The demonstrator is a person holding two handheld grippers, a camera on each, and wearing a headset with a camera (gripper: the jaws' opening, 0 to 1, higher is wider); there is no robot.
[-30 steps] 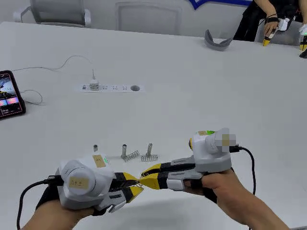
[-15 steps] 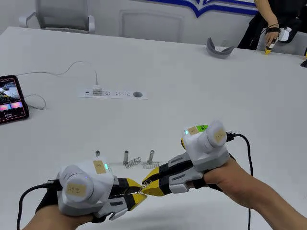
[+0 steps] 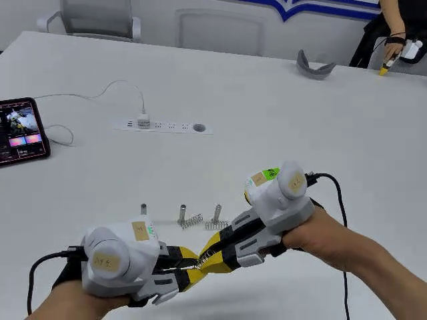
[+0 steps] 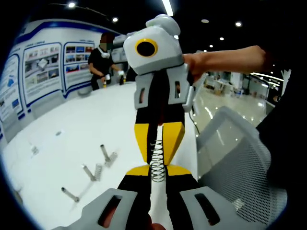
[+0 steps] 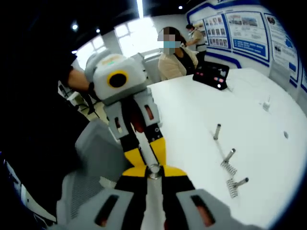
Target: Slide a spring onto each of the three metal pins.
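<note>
A small steel spring [image 3: 201,260] spans the gap between my two grippers' yellow tips, just above the table's near edge. My left gripper [image 3: 192,272] is shut on one end and my right gripper [image 3: 208,257] is shut on the other, tilted down from the upper right. In the left gripper view the spring [image 4: 157,160] runs from my left gripper [image 4: 157,170] up into the right gripper [image 4: 158,139]. In the right gripper view I see it end-on [image 5: 153,168]. Three metal pins [image 3: 143,209] [image 3: 182,213] [image 3: 217,213] stand on the white table, with two loose springs [image 3: 193,220] [image 3: 210,225] lying beside them.
A power strip [image 3: 163,125] with a plugged charger and cable lies mid-table. A tablet [image 3: 21,130] is at the left edge, a grey curved object [image 3: 317,67] at the far right. Chairs stand behind the table, and a person [image 3: 400,40] holds grippers at the far right.
My right gripper's body has risen and tilted, so its tips now point down and to the left. The spring stays between both grippers' tips. The head camera has shifted.
</note>
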